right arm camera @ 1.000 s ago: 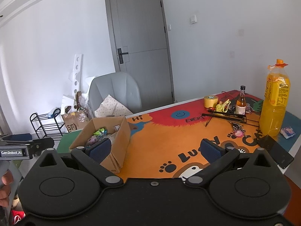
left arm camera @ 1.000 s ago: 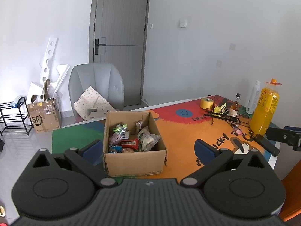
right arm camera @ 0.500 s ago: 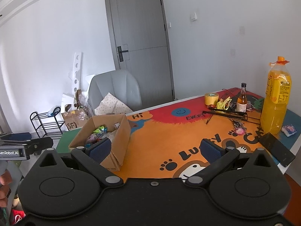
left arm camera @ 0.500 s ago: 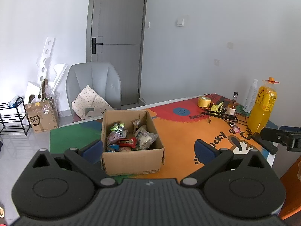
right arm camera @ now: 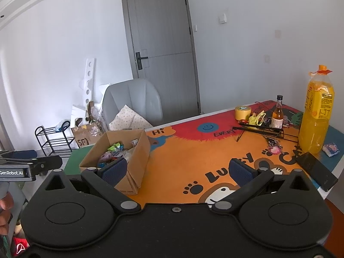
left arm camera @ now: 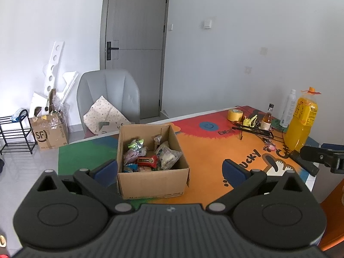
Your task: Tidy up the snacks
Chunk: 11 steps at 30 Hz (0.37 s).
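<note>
In the left wrist view, the left gripper [left arm camera: 169, 169] is held above the near edge of the table [left arm camera: 212, 142], with its two blue fingers [left arm camera: 106, 168] spread wide and nothing between them. An open cardboard box [left arm camera: 150, 172] stands on the mat near this near edge, toward the left side of the table, and it lies between the two fingers in the picture without touching them. Inside the box are the snacks [left arm camera: 148, 158]: several small packets, among them a red one and a white one. At the far right corner of the table stand a big orange juice bottle [left arm camera: 302, 122], a small brown bottle [left arm camera: 266, 121] and a roll of yellow tape [left arm camera: 235, 115]. A grey chair [left arm camera: 109, 94] is behind the far edge of the table.

In the right wrist view, the right gripper [right arm camera: 176, 168] also has its fingers wide apart and holds nothing. It hovers above the orange middle part of the mat. The box [right arm camera: 131, 152] sits near the left edge of the table, partly behind the left finger. A black phone [right arm camera: 316, 171] lies at the right edge, just beside the juice bottle [right arm camera: 316, 116]. The left gripper [right arm camera: 28, 167] shows at the left border, well apart from the box.
</note>
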{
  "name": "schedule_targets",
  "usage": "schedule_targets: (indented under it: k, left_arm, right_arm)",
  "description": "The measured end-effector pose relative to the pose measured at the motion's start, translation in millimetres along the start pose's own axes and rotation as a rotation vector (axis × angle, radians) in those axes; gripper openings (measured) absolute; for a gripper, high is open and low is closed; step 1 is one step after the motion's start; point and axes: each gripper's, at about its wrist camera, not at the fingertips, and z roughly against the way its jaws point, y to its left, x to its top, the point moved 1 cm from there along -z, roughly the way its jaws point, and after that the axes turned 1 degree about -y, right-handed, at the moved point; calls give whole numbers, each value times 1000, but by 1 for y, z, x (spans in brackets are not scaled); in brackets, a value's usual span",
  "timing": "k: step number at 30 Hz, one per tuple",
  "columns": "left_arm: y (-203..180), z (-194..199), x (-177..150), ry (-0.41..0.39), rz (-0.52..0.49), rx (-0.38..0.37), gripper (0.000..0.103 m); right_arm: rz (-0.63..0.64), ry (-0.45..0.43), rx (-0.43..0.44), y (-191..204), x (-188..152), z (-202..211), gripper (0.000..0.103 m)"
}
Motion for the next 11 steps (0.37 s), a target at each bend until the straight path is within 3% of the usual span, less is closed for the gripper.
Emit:
schedule_targets:
  k: [11]
  left_arm:
    - [1, -1, -1, 4, -2, 4, 103]
  right_arm:
    - [-15, -2, -6, -5, 0, 2, 103]
